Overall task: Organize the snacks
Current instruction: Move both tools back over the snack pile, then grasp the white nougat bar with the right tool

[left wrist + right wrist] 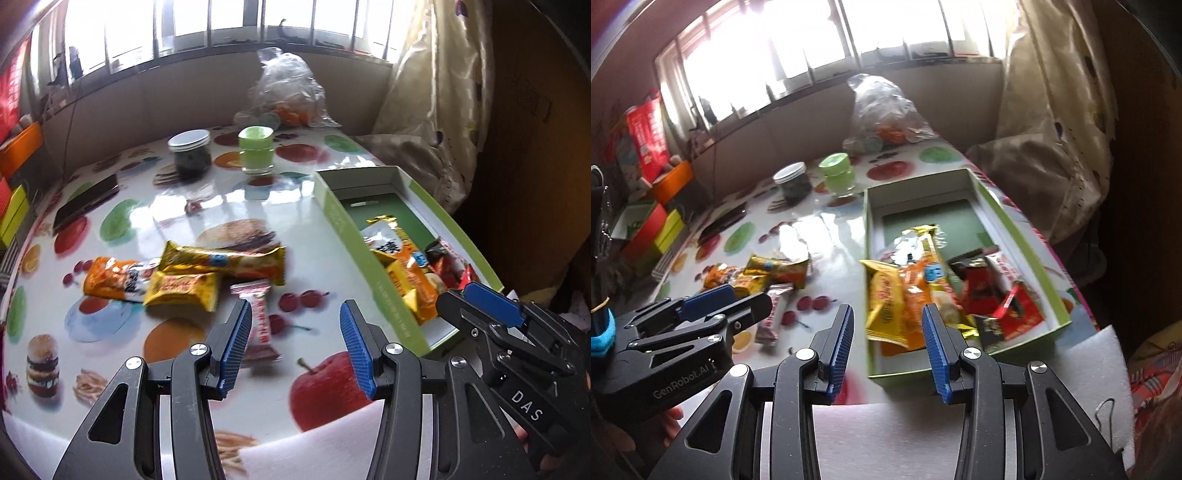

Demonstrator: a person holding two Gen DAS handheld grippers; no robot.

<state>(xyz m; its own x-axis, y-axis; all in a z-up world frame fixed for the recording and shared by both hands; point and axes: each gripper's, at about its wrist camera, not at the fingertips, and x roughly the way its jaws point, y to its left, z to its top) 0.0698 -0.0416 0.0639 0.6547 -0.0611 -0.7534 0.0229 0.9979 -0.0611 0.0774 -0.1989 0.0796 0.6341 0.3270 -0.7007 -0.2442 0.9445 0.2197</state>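
Over on the left of the fruit-printed counter [229, 206], a dark phone-like slab [86, 203] is lying flat, and beyond it a dark jar with a silver lid [190, 153] and a green-lidded glass jar [256, 149] are standing side by side, with a clear plastic bag [286, 92] sitting behind them near the window. Nearer the middle, a cluster of loose snacks is resting on the counter: an orange packet [110, 278], a small yellow packet [181, 290] touching it, a long gold-and-orange bar [225, 260] lying across both, and a pink-and-white candy bar [260, 321] just in front, blurred enough that its print is hard to read. The left gripper [295, 345] is hovering above the counter with its blue fingers [234, 350] standing apart and gripping nothing; the candy bar is showing just past the left finger. To the right, the green box [1030, 236] is sitting open near the counter's edge, holding a yellow packet [886, 302], an orange bar [929, 266] and red and black wrappers [990, 291]. The right gripper [888, 341] is hanging over the box's near end, its fingers [934, 350] likewise spread and empty, the snacks lying below rather than between them.
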